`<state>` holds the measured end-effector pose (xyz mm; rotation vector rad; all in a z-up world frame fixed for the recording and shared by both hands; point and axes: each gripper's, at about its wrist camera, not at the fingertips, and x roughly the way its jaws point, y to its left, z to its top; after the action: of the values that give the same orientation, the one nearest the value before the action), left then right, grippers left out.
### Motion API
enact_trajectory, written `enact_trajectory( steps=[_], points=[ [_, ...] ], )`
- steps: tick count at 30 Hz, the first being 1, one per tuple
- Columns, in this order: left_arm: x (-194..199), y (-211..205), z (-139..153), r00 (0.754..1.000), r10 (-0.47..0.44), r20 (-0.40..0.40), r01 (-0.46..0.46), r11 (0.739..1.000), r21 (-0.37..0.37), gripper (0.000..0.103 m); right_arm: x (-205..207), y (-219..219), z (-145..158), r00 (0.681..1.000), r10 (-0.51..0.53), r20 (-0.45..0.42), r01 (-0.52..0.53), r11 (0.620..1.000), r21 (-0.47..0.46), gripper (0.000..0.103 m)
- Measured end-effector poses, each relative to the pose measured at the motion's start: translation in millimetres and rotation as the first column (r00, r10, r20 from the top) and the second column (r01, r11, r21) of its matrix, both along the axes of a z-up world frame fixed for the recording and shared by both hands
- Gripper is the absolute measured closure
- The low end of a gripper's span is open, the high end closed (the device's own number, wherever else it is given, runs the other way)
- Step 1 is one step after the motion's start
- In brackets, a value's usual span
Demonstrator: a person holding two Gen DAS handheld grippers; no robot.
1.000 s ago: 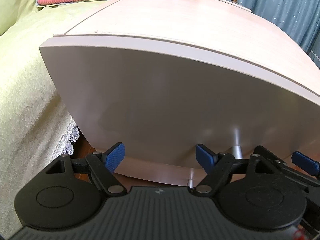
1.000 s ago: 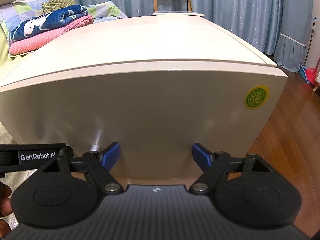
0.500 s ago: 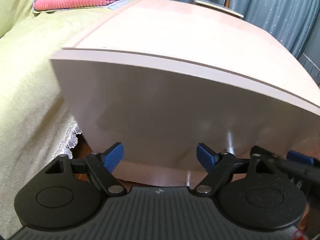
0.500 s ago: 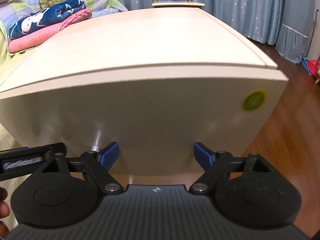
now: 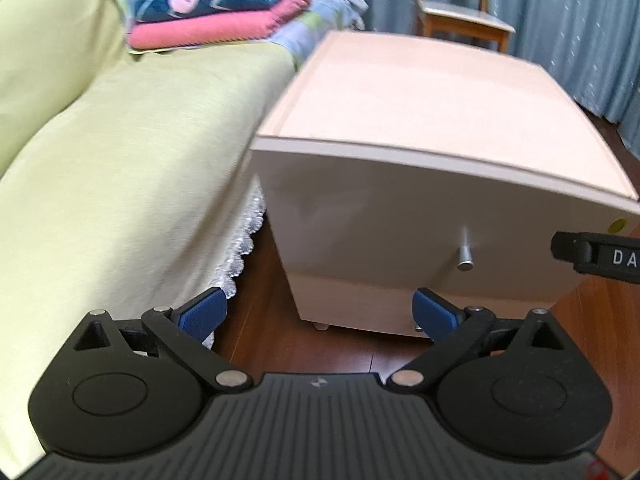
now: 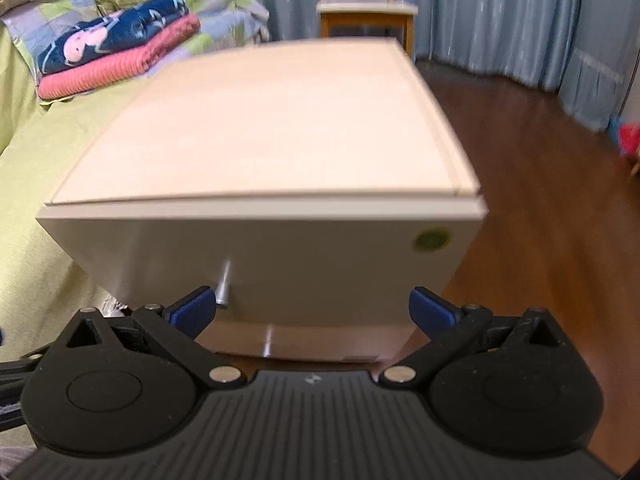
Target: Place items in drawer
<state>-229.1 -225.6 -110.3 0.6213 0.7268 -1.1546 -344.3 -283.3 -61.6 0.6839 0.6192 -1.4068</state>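
Note:
A pale wooden bedside cabinet (image 5: 420, 92) stands beside the bed. Its top drawer front (image 5: 380, 232) is shut and carries a small metal knob (image 5: 465, 258). My left gripper (image 5: 320, 312) is open and holds nothing, a short way back from the cabinet's left front corner. The body of the other gripper (image 5: 600, 256) shows at the right edge. In the right wrist view the same drawer front (image 6: 300, 264) has its knob (image 6: 222, 294) just beyond my left fingertip. My right gripper (image 6: 312, 310) is open and holds nothing. No loose item shows.
A green-covered bed (image 5: 120, 160) with a lace hem runs along the cabinet's left side, with folded blankets (image 5: 220, 12) on it. A wooden chair (image 6: 364, 8) and blue curtains stand behind. Brown wood floor (image 6: 540, 200) lies to the right. A green sticker (image 6: 432, 240) marks the drawer's right corner.
Both grippers have drawn back from the drawer front, so the cabinet looks smaller and farther. The left view has swung left, bringing in more bed. Both stay open.

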Motion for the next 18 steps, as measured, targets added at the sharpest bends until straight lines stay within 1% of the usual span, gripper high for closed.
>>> enact_trajectory(
  steps=[4,5,7,12,18],
  points=[
    [-8,26,28,0.999,0.002,-0.051,-0.004,0.999,-0.038,0.003,-7,19,28,1.000,-0.001,0.007,0.002,0.998,-0.066,0.001],
    [-11,31,33,0.999,0.003,-0.050,-0.005,0.999,-0.047,0.003,-10,24,33,1.000,0.003,0.019,-0.001,0.997,-0.083,0.001],
    [-9,38,40,0.999,0.000,-0.040,-0.002,0.998,-0.056,0.003,-18,33,42,0.997,0.015,0.070,-0.008,0.995,-0.102,0.001],
    [-11,51,52,1.000,-0.011,-0.025,0.009,0.998,-0.069,0.003,-35,45,56,0.994,-0.011,0.107,0.016,0.999,-0.044,0.001],
    [-12,68,67,1.000,-0.024,-0.008,0.023,0.996,-0.084,0.003,-42,66,65,0.996,-0.010,0.093,0.015,0.998,-0.059,0.001]
  ],
)
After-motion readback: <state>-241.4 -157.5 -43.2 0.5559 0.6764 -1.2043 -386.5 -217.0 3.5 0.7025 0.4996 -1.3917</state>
